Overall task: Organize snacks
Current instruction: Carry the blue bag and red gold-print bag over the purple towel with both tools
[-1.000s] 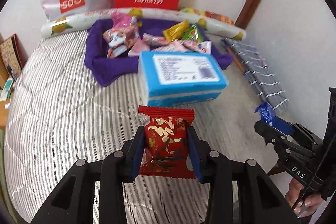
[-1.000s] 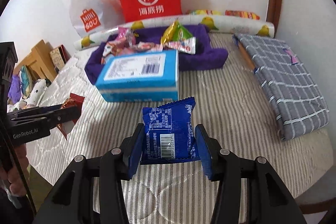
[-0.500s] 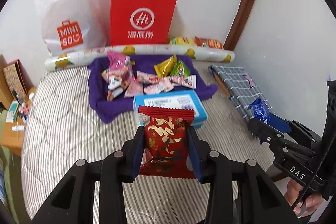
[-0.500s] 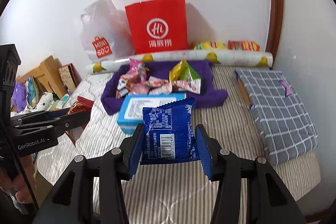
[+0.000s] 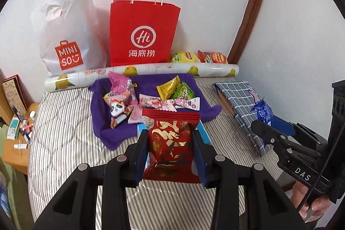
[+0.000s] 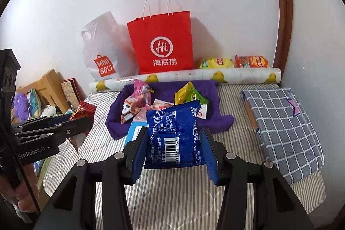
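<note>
The left tool [image 5: 170, 143] is clenched on a red snack packet [image 5: 170, 139], held upright above the striped bed [image 5: 64, 137]. The right tool [image 6: 174, 143] grips a blue snack packet [image 6: 172, 128] with its barcode facing the camera. Beyond both, a blue box [image 6: 134, 133] lies on the bed, just in front of a purple cloth [image 5: 103, 105] covered with more snacks [image 5: 172, 89]. A red paper bag [image 5: 142, 33] stands against the wall.
</note>
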`<state>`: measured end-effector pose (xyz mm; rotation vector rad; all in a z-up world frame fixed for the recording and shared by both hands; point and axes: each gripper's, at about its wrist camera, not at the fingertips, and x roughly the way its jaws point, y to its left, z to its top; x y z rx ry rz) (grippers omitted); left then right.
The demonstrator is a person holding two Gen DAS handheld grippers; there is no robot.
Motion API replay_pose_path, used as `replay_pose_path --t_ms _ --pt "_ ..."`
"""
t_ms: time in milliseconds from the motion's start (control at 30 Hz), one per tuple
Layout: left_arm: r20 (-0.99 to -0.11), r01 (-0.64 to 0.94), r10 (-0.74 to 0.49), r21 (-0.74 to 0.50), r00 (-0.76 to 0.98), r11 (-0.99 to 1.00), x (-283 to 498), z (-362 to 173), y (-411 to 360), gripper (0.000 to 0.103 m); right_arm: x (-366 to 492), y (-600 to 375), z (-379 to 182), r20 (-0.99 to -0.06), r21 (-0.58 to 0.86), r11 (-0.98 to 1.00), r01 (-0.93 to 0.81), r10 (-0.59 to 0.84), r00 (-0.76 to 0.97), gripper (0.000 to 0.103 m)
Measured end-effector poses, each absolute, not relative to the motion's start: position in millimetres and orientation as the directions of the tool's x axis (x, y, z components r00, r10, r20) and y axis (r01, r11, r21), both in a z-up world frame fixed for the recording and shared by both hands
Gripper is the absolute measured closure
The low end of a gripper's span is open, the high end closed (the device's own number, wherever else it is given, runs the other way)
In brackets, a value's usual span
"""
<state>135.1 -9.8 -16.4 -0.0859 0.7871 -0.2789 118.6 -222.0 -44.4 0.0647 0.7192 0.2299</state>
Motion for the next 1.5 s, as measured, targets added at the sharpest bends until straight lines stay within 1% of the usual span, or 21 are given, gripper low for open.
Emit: replay_pose_path --t_ms 867,1500 --pt "-0.674 0.178 -0.251 -0.177 0.695 0.968 208.8 -6.9 3.0 0.066 210.0 -215.6 -38.2 -0.639 0.117 0.972 -0.204 0.231 0.733 0.055" --pt "-0.696 0.133 -0.247 -0.214 0.674 0.968 276.8 -24.0 20.1 0.066 280.5 -204.9 -59.1 -0.663 0.129 0.962 -0.241 0.264 0.7 0.055"
